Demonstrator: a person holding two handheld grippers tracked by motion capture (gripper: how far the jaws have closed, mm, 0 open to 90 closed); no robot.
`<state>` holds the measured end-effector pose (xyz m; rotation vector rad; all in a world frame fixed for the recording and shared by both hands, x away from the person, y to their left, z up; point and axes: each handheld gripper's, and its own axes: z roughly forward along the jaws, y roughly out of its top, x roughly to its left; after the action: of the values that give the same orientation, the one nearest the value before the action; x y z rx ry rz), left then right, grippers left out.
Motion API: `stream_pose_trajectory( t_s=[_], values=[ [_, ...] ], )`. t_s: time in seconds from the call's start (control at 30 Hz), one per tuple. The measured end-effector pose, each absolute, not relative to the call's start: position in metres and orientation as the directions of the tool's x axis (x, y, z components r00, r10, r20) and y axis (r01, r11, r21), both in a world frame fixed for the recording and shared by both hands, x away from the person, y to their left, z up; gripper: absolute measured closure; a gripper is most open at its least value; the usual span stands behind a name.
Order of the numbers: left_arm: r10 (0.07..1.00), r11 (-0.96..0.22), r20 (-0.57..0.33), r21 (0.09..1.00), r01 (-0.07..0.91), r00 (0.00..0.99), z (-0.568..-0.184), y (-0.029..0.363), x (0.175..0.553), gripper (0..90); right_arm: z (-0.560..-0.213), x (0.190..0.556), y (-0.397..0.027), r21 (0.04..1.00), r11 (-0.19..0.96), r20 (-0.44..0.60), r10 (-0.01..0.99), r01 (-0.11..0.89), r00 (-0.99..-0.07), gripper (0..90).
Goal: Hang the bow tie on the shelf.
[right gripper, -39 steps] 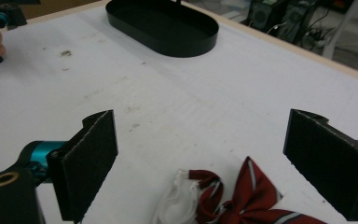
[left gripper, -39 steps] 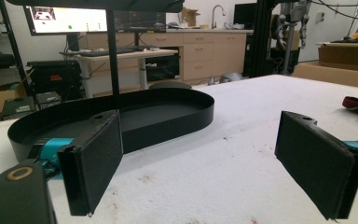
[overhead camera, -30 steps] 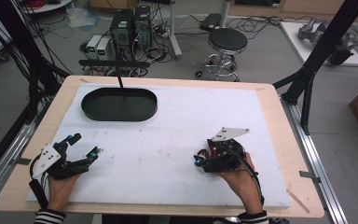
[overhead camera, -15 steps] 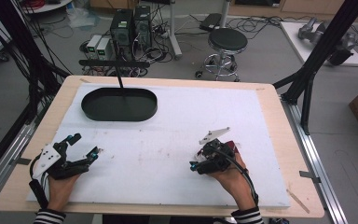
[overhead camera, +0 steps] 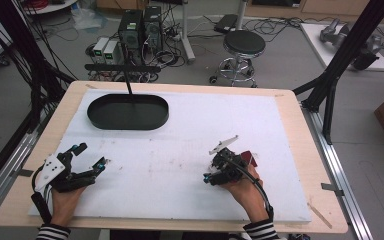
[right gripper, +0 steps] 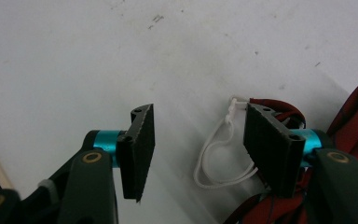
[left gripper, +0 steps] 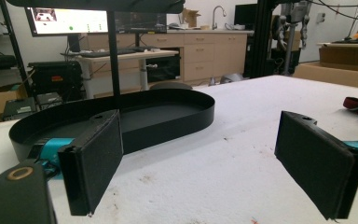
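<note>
White table sheet point(overhead camera: 180, 150) — one black oval tray point(overhead camera: 128, 112), one red striped cloth point(right gripper: 354, 116) with white loop point(right gripper: 219, 158); left gripper point(overhead camera: 87, 157) and right gripper point(right gripper: 196, 149) jaws both apart.

Left gripper point(overhead camera: 91, 156) and right gripper point(right gripper: 193, 147) both gape apart.

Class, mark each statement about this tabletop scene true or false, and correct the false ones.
1. The black oval tray holds several items. False: nothing lies in it.
2. The left gripper has its jaws wide apart. True.
3. A red striped fabric strap lies beside the right gripper. True.
4. The right gripper is clamped shut on the white looped cord. False: its jaws stand apart, with the cord lying on the white table surface between them.
5. The tray sits at the table's near right corner. False: it sits far left.
</note>
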<state>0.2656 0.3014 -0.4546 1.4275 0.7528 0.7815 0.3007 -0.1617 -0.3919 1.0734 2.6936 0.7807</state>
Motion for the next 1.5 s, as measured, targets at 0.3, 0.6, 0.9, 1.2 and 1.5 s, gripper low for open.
stream_pose_trajectory(
  t_s=[0.3,0.6,0.9,1.2,1.5],
  values=[
    [0.833,-0.005,0.013,1.000,-0.016,0.553,-0.455,0.301,0.266,15.5,-0.399,0.304,-0.157,0.477,0.610,0.075,0.688,0.632,-0.721,47.1],
    [0.832,-0.004,0.011,1.000,-0.013,0.555,-0.455,0.302,0.266,15.6,-0.406,0.308,-0.158,0.456,0.588,0.094,0.715,0.668,-0.693,48.7],
    [0.831,-0.005,0.010,1.000,-0.010,0.556,-0.455,0.302,0.266,15.6,-0.410,0.313,-0.158,0.422,0.590,0.083,0.731,0.689,-0.677,53.4],
    [0.831,-0.005,0.010,1.000,-0.010,0.556,-0.455,0.302,0.266,15.6,-0.413,0.317,-0.159,0.382,0.603,0.060,0.740,0.701,-0.670,63.6],
    [0.831,-0.012,0.015,1.000,-0.010,0.557,-0.454,0.302,0.266,15.7,-0.413,0.319,-0.158,0.365,0.607,0.034,0.749,0.706,-0.662,73.7]
  ],
)
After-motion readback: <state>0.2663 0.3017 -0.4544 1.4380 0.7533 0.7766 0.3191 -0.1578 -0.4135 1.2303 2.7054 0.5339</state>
